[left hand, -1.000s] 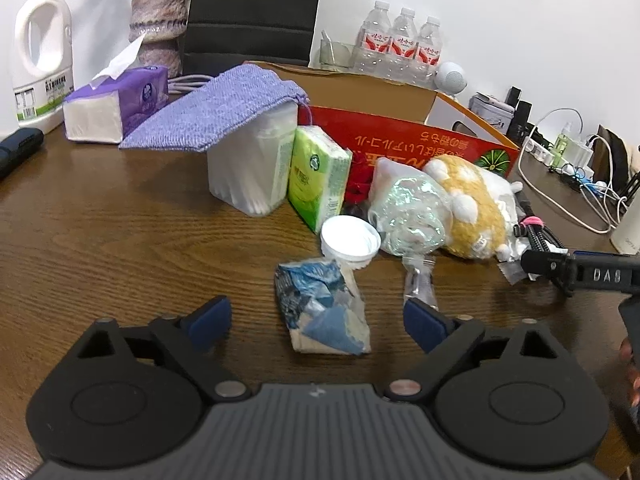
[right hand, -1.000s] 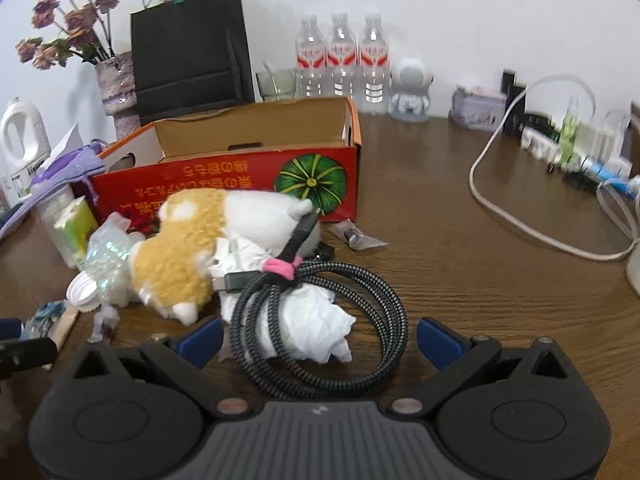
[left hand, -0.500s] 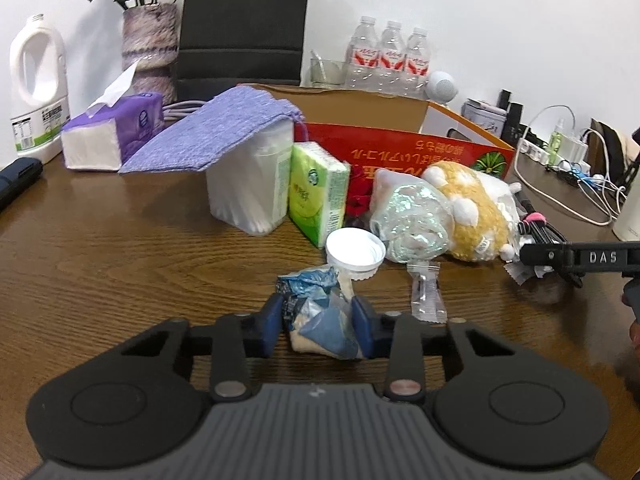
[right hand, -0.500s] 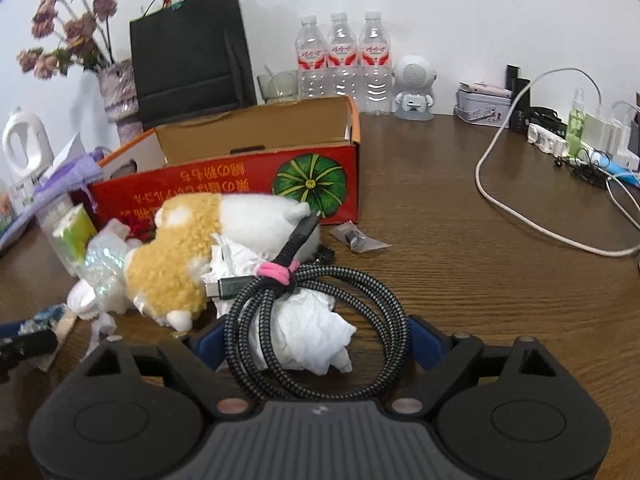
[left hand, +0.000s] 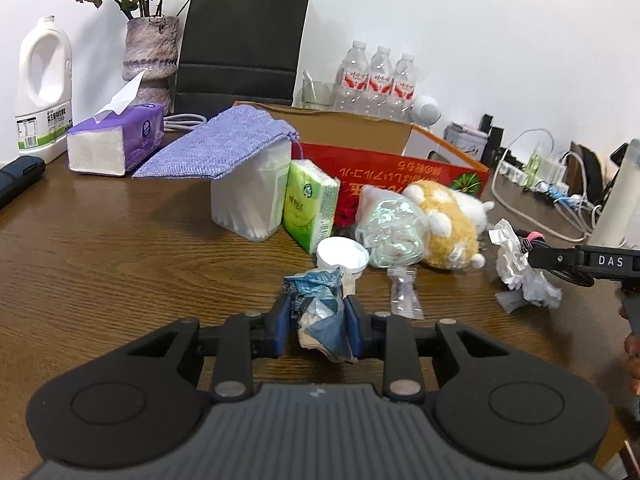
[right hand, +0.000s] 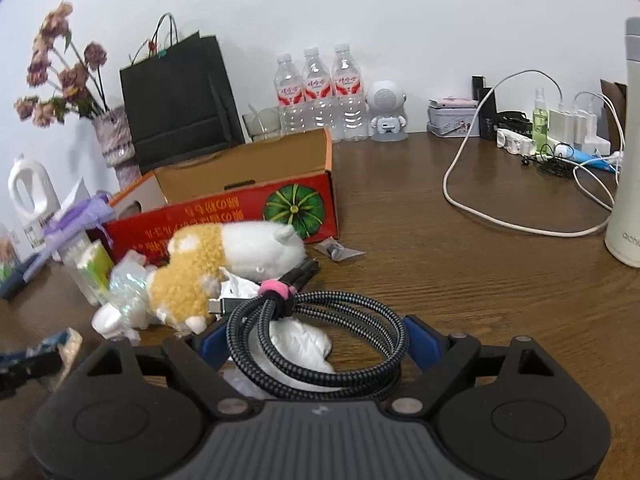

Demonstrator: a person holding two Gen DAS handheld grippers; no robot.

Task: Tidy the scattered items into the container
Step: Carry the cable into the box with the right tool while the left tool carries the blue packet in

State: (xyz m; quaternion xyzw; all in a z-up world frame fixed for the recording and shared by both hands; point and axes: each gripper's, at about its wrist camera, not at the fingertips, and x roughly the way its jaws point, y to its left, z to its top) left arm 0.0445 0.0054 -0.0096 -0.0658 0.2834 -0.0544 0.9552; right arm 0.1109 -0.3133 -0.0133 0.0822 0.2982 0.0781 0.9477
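My left gripper (left hand: 318, 326) is shut on a crumpled blue wrapper (left hand: 320, 308), held just above the wooden table. My right gripper (right hand: 310, 340) is shut on a coiled braided cable (right hand: 320, 332) with a pink tie and on the crumpled white tissue (right hand: 296, 344) under it, lifted off the table. The open red cardboard box (right hand: 240, 208) with a pumpkin print stands behind; it also shows in the left wrist view (left hand: 400, 164). A plush toy (right hand: 224, 260), a crushed clear bottle (left hand: 388, 228), a white cap (left hand: 342, 254), a green tissue pack (left hand: 310, 204) and a small clear packet (left hand: 404, 292) lie in front of it.
A white tub under a purple pouch (left hand: 224, 148), a purple tissue box (left hand: 116, 140), a vase, a white jug and a black bag stand at the back left. Water bottles (right hand: 320, 92), chargers with white cords (right hand: 560, 184) and a white flask (right hand: 628, 152) are at the right.
Both grippers have closed: the left on the blue wrapper, the right on the cable and tissue. Both have since lifted their loads a little.
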